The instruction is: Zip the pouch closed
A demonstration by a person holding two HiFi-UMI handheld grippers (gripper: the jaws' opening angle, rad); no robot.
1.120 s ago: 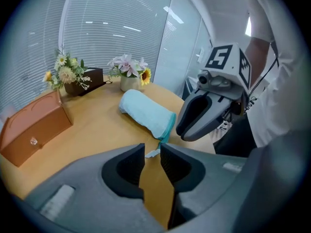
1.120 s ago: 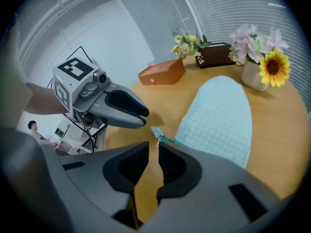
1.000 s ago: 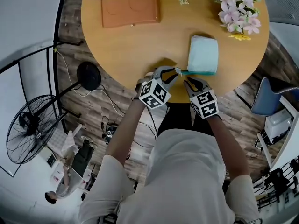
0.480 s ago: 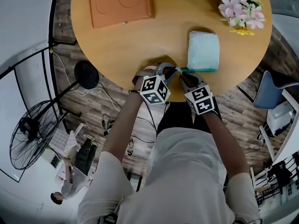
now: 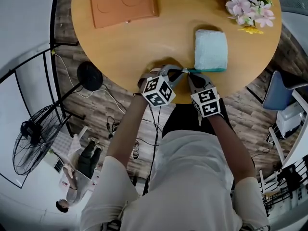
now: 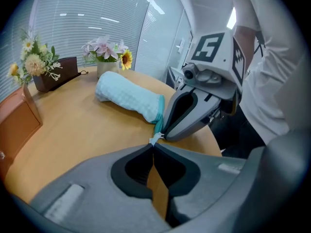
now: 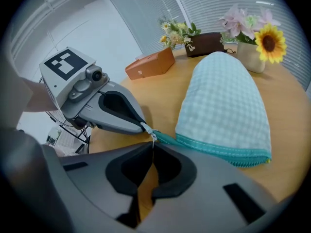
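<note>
The pale checked pouch lies flat by the tabletop's near edge, toward the right, with its teal zip along the side facing the person. At the zip's left end the 2 grippers meet tip to tip. The left gripper has its jaws pressed together on a small white end tab. The right gripper has its jaws closed on the thin zip pull. A brown box sits at the far left edge and flowers at the far right.
</note>
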